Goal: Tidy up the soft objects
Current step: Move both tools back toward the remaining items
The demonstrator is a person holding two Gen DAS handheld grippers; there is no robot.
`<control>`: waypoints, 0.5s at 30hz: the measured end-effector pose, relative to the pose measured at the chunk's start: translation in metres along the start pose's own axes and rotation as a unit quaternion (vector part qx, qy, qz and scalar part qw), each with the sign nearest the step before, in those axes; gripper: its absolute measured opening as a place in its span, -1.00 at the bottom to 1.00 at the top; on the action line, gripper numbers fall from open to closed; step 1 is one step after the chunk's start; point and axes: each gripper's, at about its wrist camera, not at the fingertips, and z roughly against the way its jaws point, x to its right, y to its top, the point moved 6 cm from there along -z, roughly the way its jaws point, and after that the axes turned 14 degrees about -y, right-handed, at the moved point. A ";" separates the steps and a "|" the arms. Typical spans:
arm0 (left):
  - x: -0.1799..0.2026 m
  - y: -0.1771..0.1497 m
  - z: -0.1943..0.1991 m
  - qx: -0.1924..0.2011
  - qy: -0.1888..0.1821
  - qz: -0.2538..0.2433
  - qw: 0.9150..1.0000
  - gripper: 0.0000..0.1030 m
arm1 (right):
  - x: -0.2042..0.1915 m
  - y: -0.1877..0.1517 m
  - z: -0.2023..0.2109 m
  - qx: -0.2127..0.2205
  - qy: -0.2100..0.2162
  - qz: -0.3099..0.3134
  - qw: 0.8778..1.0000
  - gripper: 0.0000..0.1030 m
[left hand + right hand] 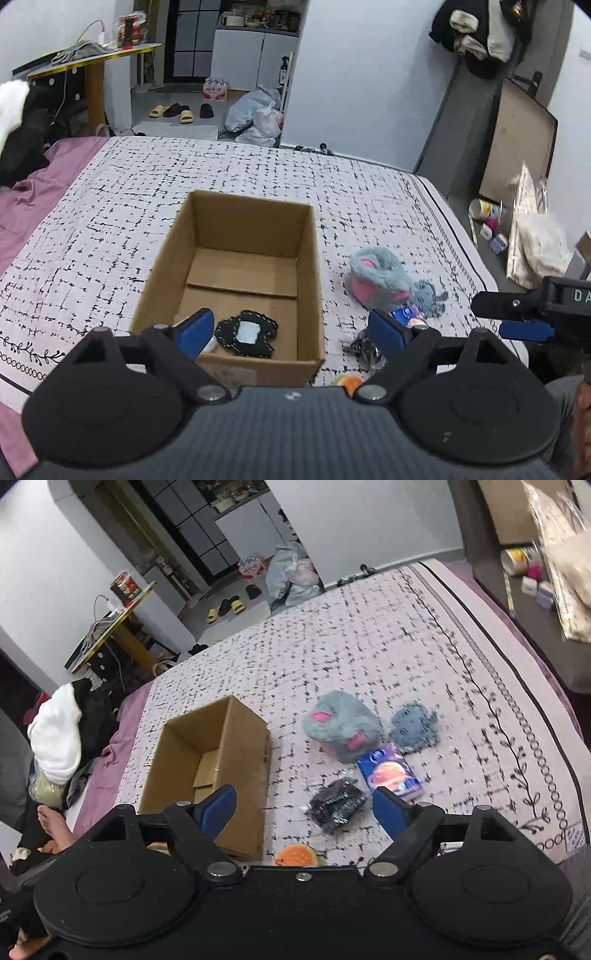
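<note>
sorting barely begun: one black patch (246,333) is seen in the box (310,258); plush (341,729), packets and toy are left on the bed (406,627). both grippers' jaws are held apart, empty.

Home bedroom, bed (110,206), slippers (173,110)

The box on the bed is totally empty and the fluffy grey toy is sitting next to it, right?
Not quite. The cardboard box isn't empty: the left wrist view shows a black patch with a white centre lying inside. The fluffy grey toy does sit beside it on the bed.
</note>
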 end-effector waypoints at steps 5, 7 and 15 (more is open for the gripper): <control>0.016 -0.003 -0.009 -0.013 0.002 -0.013 1.000 0.74 | 0.013 -0.002 -0.001 -0.006 0.012 -0.017 1.000 0.56; 0.025 -0.004 -0.012 -0.016 0.002 -0.021 1.000 0.74 | 0.019 -0.002 -0.001 -0.006 0.015 -0.022 1.000 0.56; 0.047 -0.016 -0.019 -0.019 0.013 -0.021 1.000 0.74 | 0.044 0.000 -0.004 -0.006 0.007 -0.031 0.999 0.66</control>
